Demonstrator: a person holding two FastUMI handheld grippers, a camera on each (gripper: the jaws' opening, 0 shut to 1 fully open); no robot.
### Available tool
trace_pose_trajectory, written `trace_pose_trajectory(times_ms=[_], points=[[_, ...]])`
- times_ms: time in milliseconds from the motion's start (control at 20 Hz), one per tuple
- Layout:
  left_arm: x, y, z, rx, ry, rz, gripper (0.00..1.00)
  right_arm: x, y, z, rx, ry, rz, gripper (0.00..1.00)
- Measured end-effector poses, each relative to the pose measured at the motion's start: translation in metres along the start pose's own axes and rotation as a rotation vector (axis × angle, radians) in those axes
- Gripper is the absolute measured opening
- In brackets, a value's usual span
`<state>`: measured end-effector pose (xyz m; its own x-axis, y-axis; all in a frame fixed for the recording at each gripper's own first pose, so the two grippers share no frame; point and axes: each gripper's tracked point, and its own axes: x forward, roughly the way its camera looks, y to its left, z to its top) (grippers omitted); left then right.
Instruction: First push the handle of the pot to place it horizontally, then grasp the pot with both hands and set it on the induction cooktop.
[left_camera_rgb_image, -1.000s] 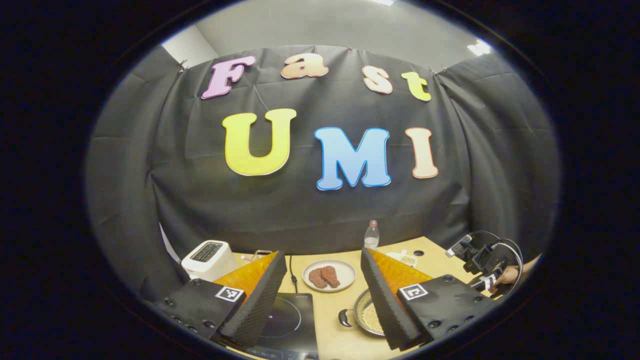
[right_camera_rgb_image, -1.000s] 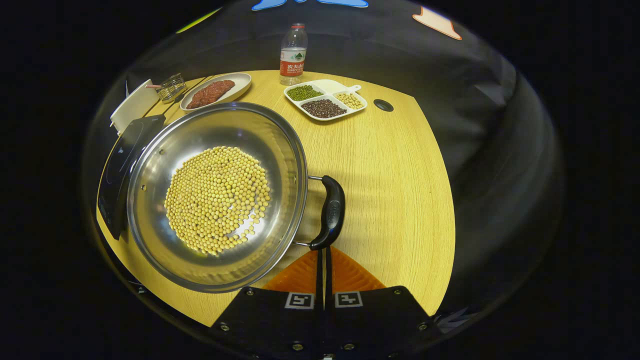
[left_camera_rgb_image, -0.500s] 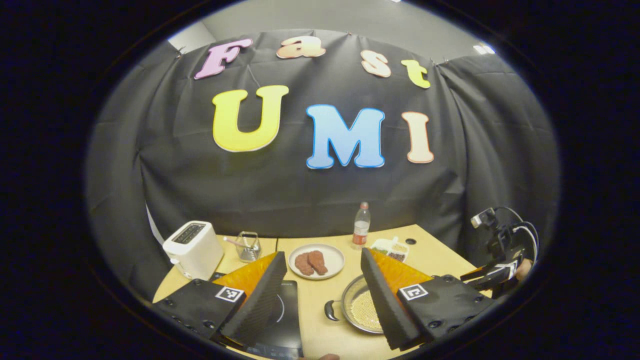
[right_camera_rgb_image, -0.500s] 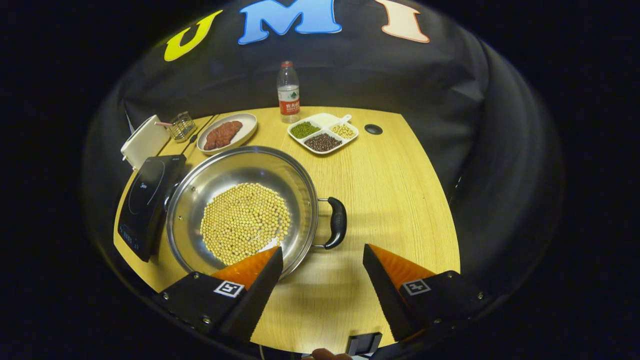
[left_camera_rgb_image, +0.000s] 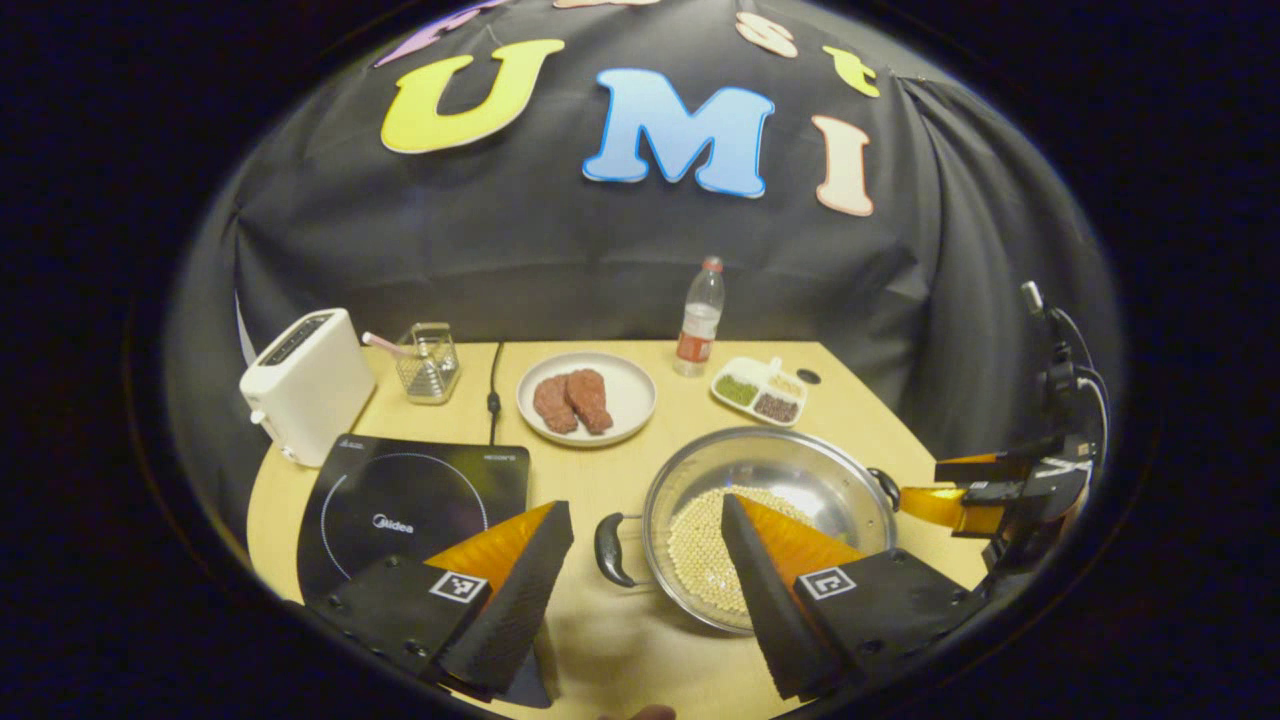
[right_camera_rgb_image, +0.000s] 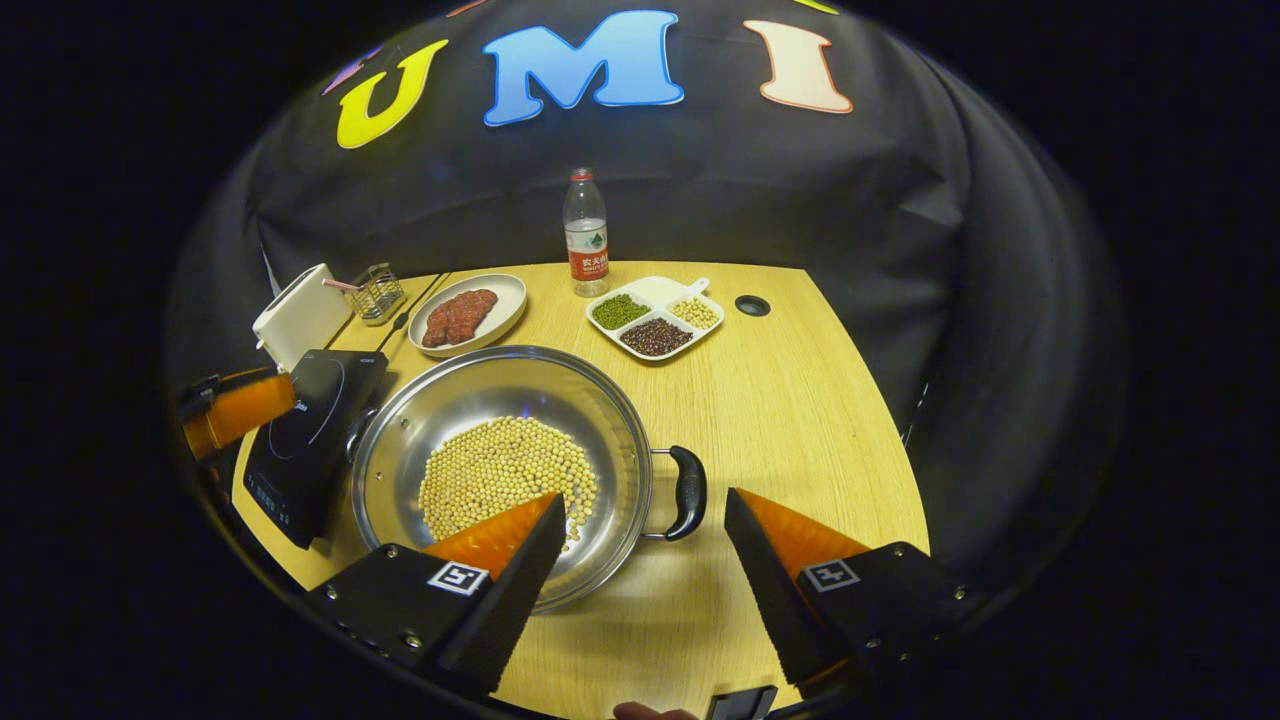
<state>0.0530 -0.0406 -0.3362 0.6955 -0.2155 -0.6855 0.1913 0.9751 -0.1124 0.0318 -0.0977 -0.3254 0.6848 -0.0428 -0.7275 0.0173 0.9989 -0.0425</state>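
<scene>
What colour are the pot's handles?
Black, on the round steel pot's handle; the right gripper view shows it best.

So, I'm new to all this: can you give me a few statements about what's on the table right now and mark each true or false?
1. The pot sits on the cooktop. False: it stands on the table, beside the cooktop.
2. The pot holds pale round beans. True.
3. Both grippers are open. True: the left gripper and the right gripper each show spread fingers, gripping nothing.
4. The plate is empty. False: two pieces of meat lie on it.
5. The bottle lies on its side. False: it stands upright near the wall.
6. A toaster stands behind the cooktop. True.
</scene>
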Motion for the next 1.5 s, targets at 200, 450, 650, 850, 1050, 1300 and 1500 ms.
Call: trace_pose_trajectory(times_ms=[200,450,650,850,1050,1300,1500], points=[[0.037,0.005,-0.028,0.016,0.079,0.018,0.98,0.019,-0.007,0.0,-0.006,0.004,-0.017,0.99],[0.075,0.017,-0.05,0.024,0.13,0.058,0.98,0.051,-0.015,-0.008,-0.009,0.025,-0.026,0.99],[0.094,0.019,-0.065,0.019,0.164,0.073,0.98,0.073,-0.018,-0.018,-0.002,0.054,-0.029,0.98],[0.108,0.018,-0.074,0.03,0.186,0.08,0.78,0.084,-0.016,-0.023,0.023,0.074,-0.008,0.81],[0.106,0.018,-0.073,0.051,0.19,0.077,0.7,0.088,-0.013,-0.023,0.028,0.081,0.009,0.65],[0.104,0.019,-0.072,0.056,0.18,0.08,0.68,0.088,-0.013,-0.021,0.035,0.084,0.011,0.6],[0.102,0.02,-0.069,0.068,0.181,0.084,0.66,0.086,-0.01,-0.021,0.035,0.084,0.005,0.54]])
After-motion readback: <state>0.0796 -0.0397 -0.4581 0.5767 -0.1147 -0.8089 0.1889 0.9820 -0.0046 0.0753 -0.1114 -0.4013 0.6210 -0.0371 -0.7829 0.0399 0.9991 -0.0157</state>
